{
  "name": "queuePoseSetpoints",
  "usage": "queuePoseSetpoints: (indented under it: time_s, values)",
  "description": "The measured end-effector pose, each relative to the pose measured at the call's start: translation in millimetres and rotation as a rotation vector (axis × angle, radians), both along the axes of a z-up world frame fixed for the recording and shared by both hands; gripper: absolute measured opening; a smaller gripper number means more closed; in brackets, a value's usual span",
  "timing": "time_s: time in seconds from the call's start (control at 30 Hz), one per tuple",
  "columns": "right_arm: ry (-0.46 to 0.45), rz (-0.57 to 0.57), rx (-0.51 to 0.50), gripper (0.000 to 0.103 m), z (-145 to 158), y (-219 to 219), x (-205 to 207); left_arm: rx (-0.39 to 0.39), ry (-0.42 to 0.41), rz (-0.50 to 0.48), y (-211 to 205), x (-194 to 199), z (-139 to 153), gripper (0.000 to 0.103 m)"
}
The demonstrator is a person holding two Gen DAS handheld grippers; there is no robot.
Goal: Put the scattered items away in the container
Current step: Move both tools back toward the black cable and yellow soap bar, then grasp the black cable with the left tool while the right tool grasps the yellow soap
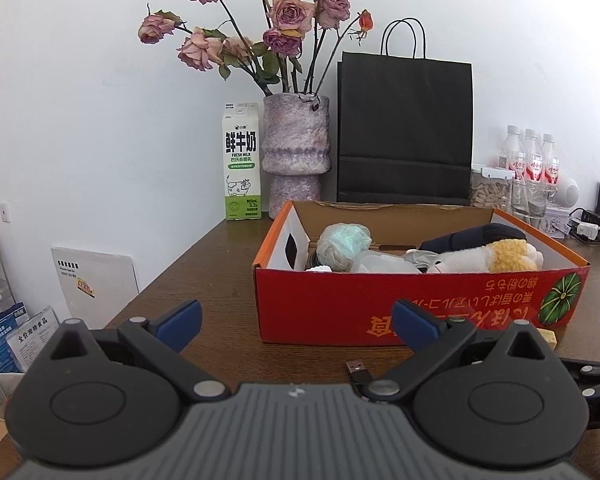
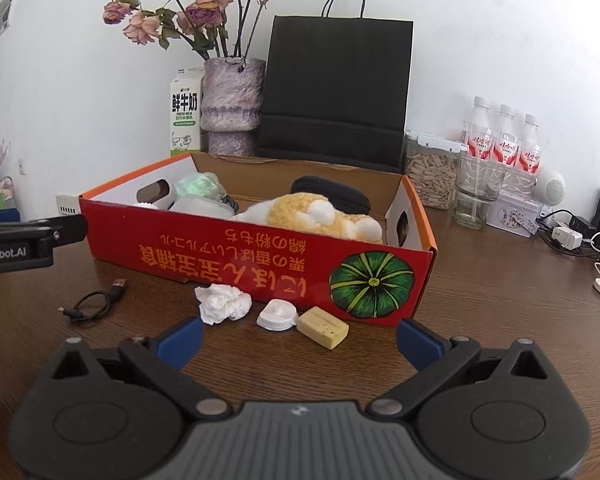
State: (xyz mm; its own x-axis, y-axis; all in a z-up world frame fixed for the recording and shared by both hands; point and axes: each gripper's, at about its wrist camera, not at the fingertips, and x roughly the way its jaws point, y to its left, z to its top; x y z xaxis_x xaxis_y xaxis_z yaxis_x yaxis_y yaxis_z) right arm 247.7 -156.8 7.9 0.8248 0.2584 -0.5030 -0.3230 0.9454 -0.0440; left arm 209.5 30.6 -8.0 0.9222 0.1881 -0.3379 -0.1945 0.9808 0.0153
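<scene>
On the brown wooden counter (image 2: 500,300) stands the red cardboard box (image 2: 240,256), open at the top, its printed lettering upside down from both views. Inside lie a yellow-and-white plush toy (image 2: 316,212), a dark zip case (image 2: 332,192) half hidden behind it, and a pale green mesh ball (image 2: 198,186); a translucent thing and a small white one sit low behind the near wall and are too cut off to name. On the counter just in front of the box are a crumpled white tissue (image 2: 224,302), a white cap-like piece (image 2: 277,315) touching a yellow block (image 2: 323,327), and off to the left a coiled black USB cable (image 2: 94,302). In the left wrist view only the cable's plug (image 1: 357,369) and a corner of the block (image 1: 549,337) show; the rest is covered by the gripper's body. The left gripper (image 1: 298,322) has its jaws spread wide and holds nothing, aimed at the box's left end. The right gripper (image 2: 299,342) also has its jaws wide apart and empty, low over the counter just short of the cap-like piece and block. Behind the box stand a vase of faded roses (image 1: 296,152), a milk carton (image 1: 242,164), a black paper bag (image 1: 404,132), and three bottles (image 2: 500,144).
</scene>
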Motion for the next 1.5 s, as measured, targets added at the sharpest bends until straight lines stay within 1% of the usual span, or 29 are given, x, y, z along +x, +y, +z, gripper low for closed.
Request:
queuePoseSetpoints:
  time_s: [0.17, 0.3, 0.47, 0.53, 0.77, 0.8, 0.83, 0.87, 0.9, 0.93, 0.97, 1.0, 1.07, 1.3, 1.4, 1.5]
  values:
    - [0.012, 0.002, 0.004, 0.103, -1.5, -0.7, 1.2, -0.001, 0.015, -0.017, -1.9, 0.6, -0.7, 0.103]
    - [0.03, 0.001, 0.009, 0.103, -2.9, -1.3, 4.0, -0.016, 0.056, -0.062, -3.4, 2.9, -2.0, 0.103]
    - [0.053, -0.006, 0.002, 0.103, -5.3, -1.1, 7.4, -0.002, 0.099, -0.101, -7.7, 5.4, -5.3, 0.103]
    - [0.057, -0.001, -0.001, 0.103, -6.2, -0.3, 7.8, -0.007, 0.129, -0.12, -8.7, 8.6, -8.1, 0.103]
    - [0.078, -0.012, -0.005, 0.103, -7.9, -0.5, 10.3, 0.004, 0.241, -0.134, -11.3, 19.8, -20.0, 0.103]
    - [0.084, -0.016, -0.004, 0.103, -8.1, -1.2, 11.3, 0.005, 0.255, -0.136, -11.5, 21.3, -22.2, 0.102]
    - [0.089, -0.019, -0.003, 0.103, -8.8, -1.4, 12.1, 0.005, 0.271, -0.139, -12.0, 23.2, -23.5, 0.099]
    - [0.093, -0.022, -0.004, 0.103, -9.0, -1.4, 12.6, 0.0, 0.287, -0.146, -11.9, 24.9, -24.7, 0.091]
    - [0.095, -0.023, -0.005, 0.103, -9.6, -1.3, 13.2, -0.011, 0.31, -0.152, -11.1, 27.7, -26.7, 0.08]
    - [0.095, -0.024, -0.005, 0.103, -9.8, -1.3, 13.2, -0.029, 0.318, -0.158, -9.3, 28.7, -27.5, 0.078]
    - [0.095, -0.024, -0.006, 0.103, -9.8, -1.2, 13.2, -0.044, 0.315, -0.159, -7.4, 28.0, -27.9, 0.07]
    - [0.095, -0.024, -0.006, 0.103, -10.0, -1.4, 13.2, -0.039, 0.309, -0.158, -7.4, 26.5, -27.4, 0.054]
    - [0.097, -0.026, -0.004, 0.103, -10.1, -2.0, 13.7, -0.042, 0.302, -0.176, -8.1, 24.5, -25.7, 0.034]
    - [0.114, -0.035, -0.001, 0.103, -13.1, -2.6, 17.5, -0.057, 0.294, -0.176, -6.4, 24.2, -24.5, 0.03]
    - [0.117, -0.035, -0.003, 0.103, -13.7, -2.4, 17.6, -0.085, 0.287, -0.168, -3.4, 24.2, -24.3, 0.03]
    - [0.118, -0.038, 0.002, 0.103, -13.7, -3.2, 18.1, -0.091, 0.282, -0.159, -1.9, 24.1, -24.0, 0.03]
